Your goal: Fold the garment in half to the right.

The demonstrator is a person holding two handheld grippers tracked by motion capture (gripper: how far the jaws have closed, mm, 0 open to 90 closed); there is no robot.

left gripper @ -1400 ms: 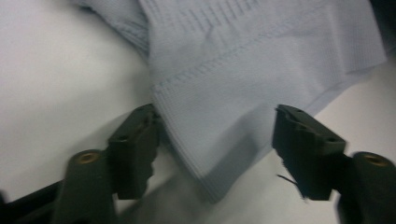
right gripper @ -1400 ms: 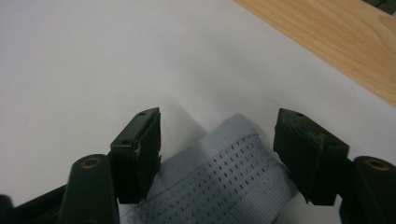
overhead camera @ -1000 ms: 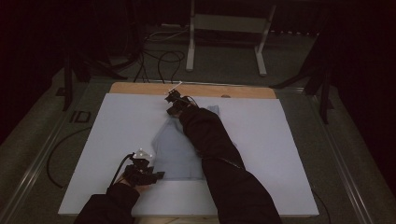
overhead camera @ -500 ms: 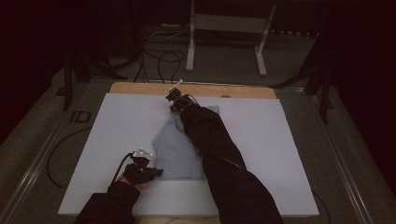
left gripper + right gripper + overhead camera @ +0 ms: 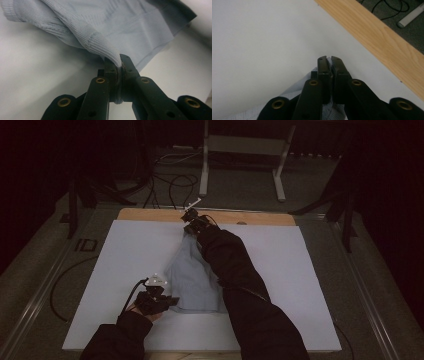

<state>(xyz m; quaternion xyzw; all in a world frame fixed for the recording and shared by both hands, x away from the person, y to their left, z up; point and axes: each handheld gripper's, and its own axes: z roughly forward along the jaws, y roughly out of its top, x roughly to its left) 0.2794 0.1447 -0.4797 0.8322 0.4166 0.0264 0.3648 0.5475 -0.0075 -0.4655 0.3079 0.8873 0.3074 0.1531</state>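
Since the earlier frame both sets of jaws have been closing and the far corner of the light-blue garment [image 5: 192, 275] has lifted off the white board [image 5: 125, 255]. The left gripper [image 5: 167, 301] pinches its near corner; the right gripper [image 5: 191, 222] clamps its far corner, near the board's wooden edge [image 5: 150, 214]. Beyond the board, dark floor with cables [image 5: 170, 180].

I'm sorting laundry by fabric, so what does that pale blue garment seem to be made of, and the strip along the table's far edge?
Pale blue garment: looks like a soft ribbed knit, matte, with fine ribs at its hem. Light brown strip: seemingly wood or wood-look laminate, smooth, with visible grain.
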